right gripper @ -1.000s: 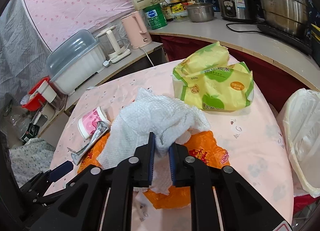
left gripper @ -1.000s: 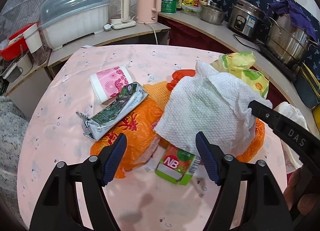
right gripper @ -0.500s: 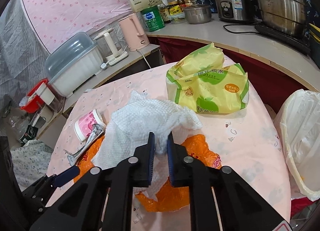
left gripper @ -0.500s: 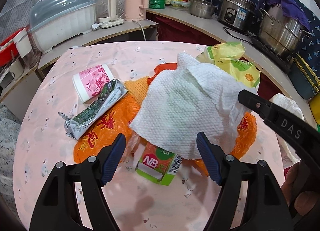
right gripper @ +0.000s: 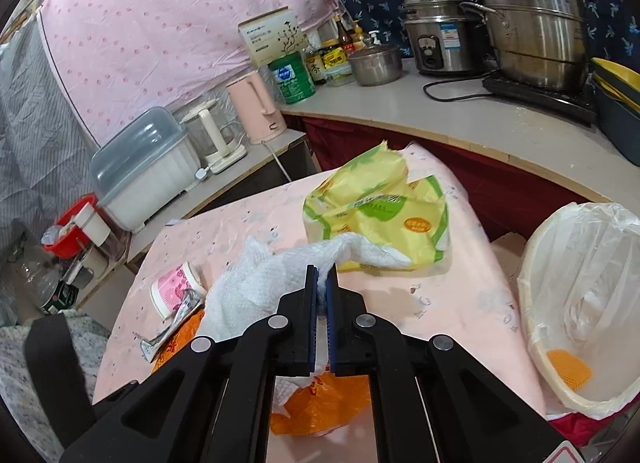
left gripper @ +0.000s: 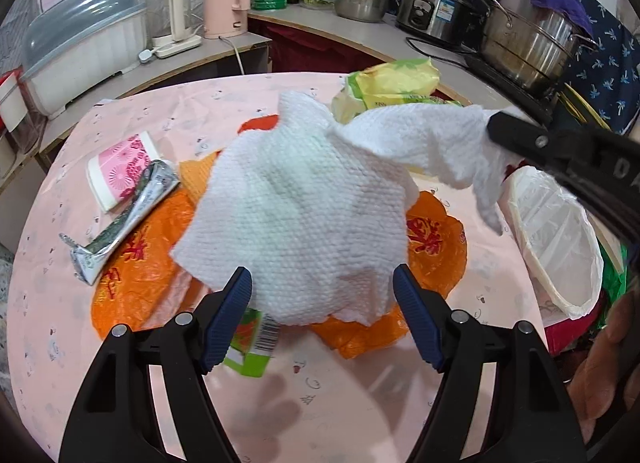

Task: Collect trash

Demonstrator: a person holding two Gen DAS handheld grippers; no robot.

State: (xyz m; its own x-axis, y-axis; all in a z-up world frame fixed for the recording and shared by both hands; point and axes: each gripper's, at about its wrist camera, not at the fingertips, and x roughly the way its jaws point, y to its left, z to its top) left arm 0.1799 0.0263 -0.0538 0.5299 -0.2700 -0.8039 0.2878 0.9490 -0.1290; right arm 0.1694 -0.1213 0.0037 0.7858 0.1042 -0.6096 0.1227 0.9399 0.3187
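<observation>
My right gripper (right gripper: 321,277) is shut on a white paper towel (right gripper: 256,283) and holds it lifted above the pink table (right gripper: 460,303). The towel (left gripper: 304,215) hangs in front of my left gripper (left gripper: 322,295), which is open and empty near the table's front. Under the towel lie an orange plastic bag (left gripper: 136,275), a green juice carton (left gripper: 250,347), a silver-green wrapper (left gripper: 124,223) and a pink paper cup (left gripper: 120,167). A bin lined with a white bag (right gripper: 580,303) stands right of the table.
A yellow-green tissue pack (right gripper: 380,211) lies at the table's far right. Counters behind hold a dish box (right gripper: 140,171), kettles (right gripper: 256,107), pots (right gripper: 532,31) and a rice cooker (right gripper: 440,35). An orange scrap (right gripper: 568,367) lies in the bin.
My right gripper has lifted the paper towel up and to the right, toward the bin. My left gripper stayed open and drew slightly nearer the pile.
</observation>
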